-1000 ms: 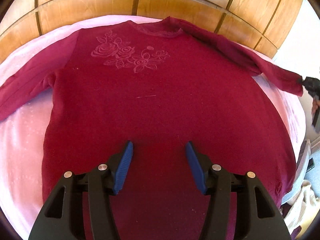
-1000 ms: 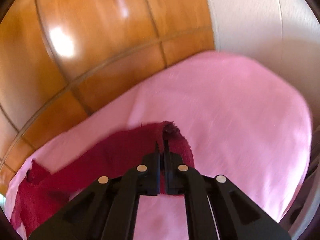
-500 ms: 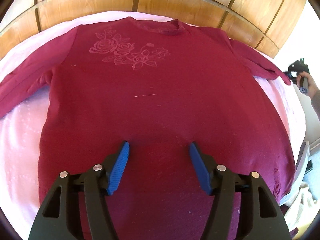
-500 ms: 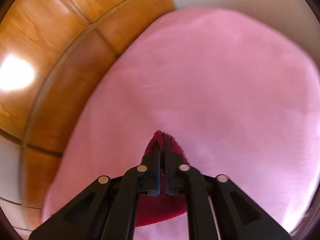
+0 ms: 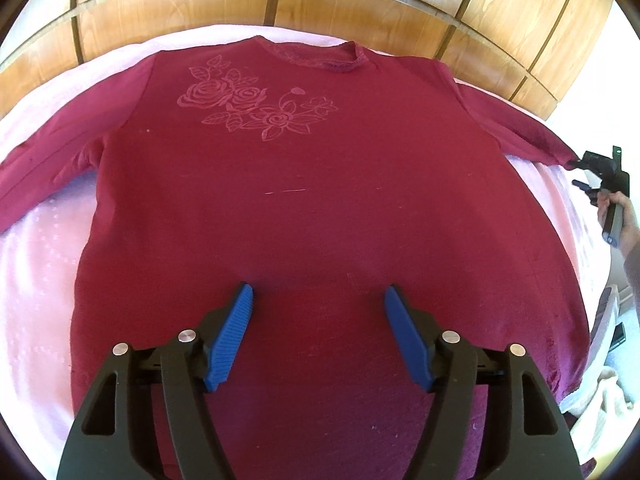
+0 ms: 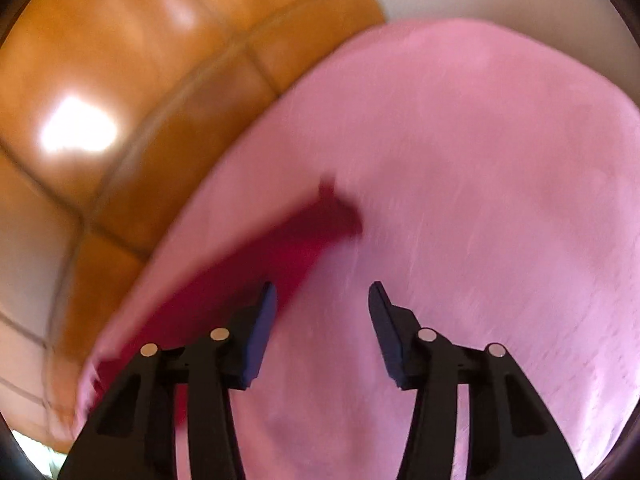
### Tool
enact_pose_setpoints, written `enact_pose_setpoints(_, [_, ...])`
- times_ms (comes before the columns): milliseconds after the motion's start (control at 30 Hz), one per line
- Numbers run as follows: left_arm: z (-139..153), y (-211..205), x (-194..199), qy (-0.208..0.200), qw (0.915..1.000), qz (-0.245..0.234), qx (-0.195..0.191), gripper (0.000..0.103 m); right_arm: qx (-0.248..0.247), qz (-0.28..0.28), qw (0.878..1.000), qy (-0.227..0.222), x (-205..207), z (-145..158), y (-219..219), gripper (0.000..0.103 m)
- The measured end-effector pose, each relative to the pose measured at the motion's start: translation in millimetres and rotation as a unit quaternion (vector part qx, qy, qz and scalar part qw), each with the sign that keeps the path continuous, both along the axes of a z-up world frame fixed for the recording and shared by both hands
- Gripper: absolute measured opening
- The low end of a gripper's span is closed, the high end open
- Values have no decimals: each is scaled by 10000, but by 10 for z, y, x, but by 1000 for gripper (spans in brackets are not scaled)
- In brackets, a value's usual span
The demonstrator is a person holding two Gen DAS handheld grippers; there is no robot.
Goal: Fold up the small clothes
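My left gripper (image 5: 316, 312) hangs over the lower body of the maroon long-sleeved top (image 5: 320, 208), its blue pads (image 5: 232, 336) standing well apart and widening, with only flat cloth beneath them and nothing pinched. My right gripper (image 6: 322, 320) is also opening; its jaws stand apart over bare pink sheet (image 6: 480, 200), and the right sleeve (image 6: 304, 240) lies just left of the left pad, not between them. From the left wrist view that gripper (image 5: 600, 168) shows small at the frame's edge, just off the cuff. The top lies face up and spread flat on the pink bed cover (image 5: 36, 280), neckline toward the wooden headboard (image 5: 320, 8), both sleeves stretched outward, a pale rose print (image 5: 256, 108) on the chest. I judge it light, soft and limp: it will sag and crease wherever unsupported, and thin knit may slide over the sheet, so I should pinch edges, meaning a cuff, shoulder seam or hem corner, not the flat middle. The hem is hidden behind my own left fingers, the left cuff runs out of frame, and the right wrist view is smeared with blur, so whether the pad touches the sleeve I cannot tell.
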State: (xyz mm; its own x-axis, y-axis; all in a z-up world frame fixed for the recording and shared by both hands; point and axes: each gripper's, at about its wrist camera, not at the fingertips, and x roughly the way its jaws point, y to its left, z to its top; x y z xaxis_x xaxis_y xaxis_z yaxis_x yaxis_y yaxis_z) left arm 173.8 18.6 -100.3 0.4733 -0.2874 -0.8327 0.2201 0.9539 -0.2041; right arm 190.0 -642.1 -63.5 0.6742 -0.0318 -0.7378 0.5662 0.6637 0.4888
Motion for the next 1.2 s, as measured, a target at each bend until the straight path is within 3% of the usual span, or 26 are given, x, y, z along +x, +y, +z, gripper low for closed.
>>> enact_pose_setpoints(100, [7,-12,8,20,10000,22,38,68,-32,-174,9996,197,317,-9,-101,56])
enact_pose_setpoints(167, [8,-21,21,42,10000,29,73,68,-75,-294,9995,70,518,130,-243,60])
enact_pose_setpoints(233, [8,-21,29,55,9999,59,72,68,-51,-561,9984,-54,526,205,-296,73])
enact_pose_setpoints(300, [1,-21,30,39,9999,104,62,68,84,-621,9980,-81,524,174,-330,72])
enact_pose_setpoints(333, [-5,-25,26,24,9999,117,70,68,135,-587,9982,-64,511,130,-317,70])
enact_pose_setpoints(400, [-14,-43,19,-5,9999,102,98,70,270,-416,9988,-44,457,33,-226,57])
enact_pose_setpoints(533, [-15,-41,26,3,9999,20,121,71,371,-356,9987,15,432,-139,-141,51])
enact_pose_setpoints(633, [-14,-39,23,0,9999,54,109,71,349,-292,9990,45,572,-124,-148,26])
enact_pose_setpoints(700, [-14,-50,12,-19,9999,78,126,72,24,-123,9995,284,738,-103,-114,8])
enact_pose_setpoints(767, [-12,-60,9,-22,9999,86,138,72,-436,-89,9981,436,741,27,-15,7])
enact_pose_setpoints(900, [-13,-41,0,-35,9999,72,68,72,-972,-433,9942,179,339,366,69,7])
enact_pose_setpoints(1000, [-20,-34,-3,-64,9999,62,62,72,-1110,-613,9904,547,110,207,102,6])
enact_pose_setpoints(1100, [-15,-10,-19,-74,10000,37,14,72,-947,-576,9896,915,59,-71,109,6])
enact_pose_setpoints(1200, [18,24,-21,-38,10000,4,-25,72,-978,-607,9892,911,86,-74,130,10])
